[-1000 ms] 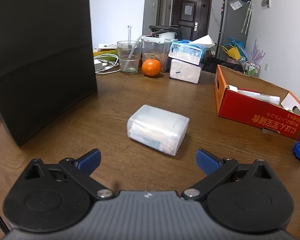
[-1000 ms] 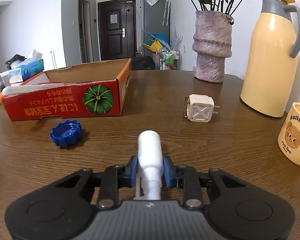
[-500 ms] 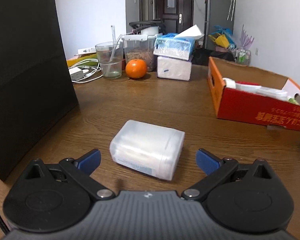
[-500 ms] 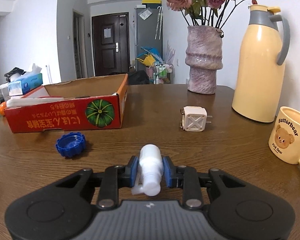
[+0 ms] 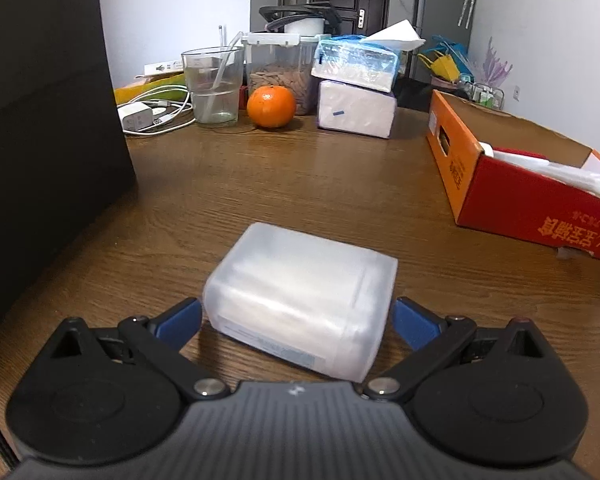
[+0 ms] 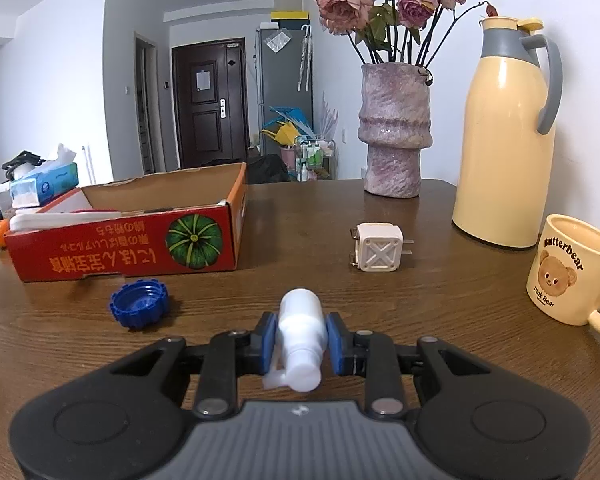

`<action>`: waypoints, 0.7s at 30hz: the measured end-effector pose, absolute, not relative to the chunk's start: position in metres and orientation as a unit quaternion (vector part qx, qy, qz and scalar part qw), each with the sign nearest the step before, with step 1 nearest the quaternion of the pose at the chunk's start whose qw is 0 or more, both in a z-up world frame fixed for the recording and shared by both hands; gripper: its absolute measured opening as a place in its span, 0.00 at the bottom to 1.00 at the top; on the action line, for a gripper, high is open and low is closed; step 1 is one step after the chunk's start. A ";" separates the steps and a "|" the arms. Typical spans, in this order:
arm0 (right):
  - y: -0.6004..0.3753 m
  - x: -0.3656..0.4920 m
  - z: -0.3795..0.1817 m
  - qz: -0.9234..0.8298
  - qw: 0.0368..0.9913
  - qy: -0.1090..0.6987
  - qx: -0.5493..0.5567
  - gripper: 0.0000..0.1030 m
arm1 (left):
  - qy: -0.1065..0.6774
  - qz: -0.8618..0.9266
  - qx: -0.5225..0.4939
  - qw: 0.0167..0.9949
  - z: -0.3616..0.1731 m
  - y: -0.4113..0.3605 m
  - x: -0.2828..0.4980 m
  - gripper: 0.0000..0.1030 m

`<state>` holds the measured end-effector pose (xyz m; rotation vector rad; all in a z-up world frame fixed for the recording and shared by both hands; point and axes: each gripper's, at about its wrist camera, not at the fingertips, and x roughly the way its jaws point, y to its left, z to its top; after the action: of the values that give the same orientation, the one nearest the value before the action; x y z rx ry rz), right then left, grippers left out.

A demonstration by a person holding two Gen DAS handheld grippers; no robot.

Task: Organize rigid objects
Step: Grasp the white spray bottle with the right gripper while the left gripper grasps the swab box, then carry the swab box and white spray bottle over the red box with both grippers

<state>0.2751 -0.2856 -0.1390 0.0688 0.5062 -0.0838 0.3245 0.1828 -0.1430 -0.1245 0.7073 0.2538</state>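
Frosted plastic case (image 5: 300, 300): lying flat on the wooden table (image 5: 300, 184), skewed a little, a label strip along its near lower edge. Left gripper (image 5: 296, 320): spread wide, blue pads on either side of the case's near end, close to its corners; contact cannot be judged. White bottle (image 6: 302, 332): clamped between the blue pads of the right gripper (image 6: 300, 338), lying along the fingers, narrow nozzle end toward the camera, held above the table. Blue cap (image 6: 139, 304): on the table left of the bottle, open side up, just in front of the box. Red cardboard box (image 6: 140, 248): open-topped, pumpkin picture and inverted print on its near wall, white items inside at the left end; in the left view it (image 5: 540, 208) sits to the right of the case, well apart. White plug adapter (image 6: 378, 252): on the table beyond the bottle, prongs sideways. Bear mug (image 6: 568, 272): far right, upright. Yellow thermos (image 6: 504, 136): behind the mug, upright. Vase (image 6: 394, 128): with dried roses, left of the thermos at the table's back. Orange (image 5: 271, 106), glass (image 5: 214, 86) with a straw, clear jar (image 5: 280, 68), two stacked tissue packs (image 5: 356, 84), charger (image 5: 136, 116) with cable: grouped at the far edge in the left view. Black panel (image 5: 40, 120): standing upright at the left.
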 end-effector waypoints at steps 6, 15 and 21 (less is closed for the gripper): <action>-0.285 0.275 -0.139 -0.042 0.967 0.249 0.035 0.26 | 0.327 0.126 -0.048 0.935 -0.141 0.178 0.323 0.99; -0.287 0.273 -0.138 -0.041 0.968 0.245 0.039 0.26 | 0.317 0.120 -0.051 0.940 -0.141 0.173 0.318 0.82; -0.286 0.272 -0.136 -0.039 0.969 0.241 0.041 0.26 | 0.311 0.117 -0.054 0.942 -0.139 0.166 0.314 0.82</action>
<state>0.2716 -0.2864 -0.1363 0.0835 0.4863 -0.0779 0.3135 0.1662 -0.1395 -0.1091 0.6340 0.2379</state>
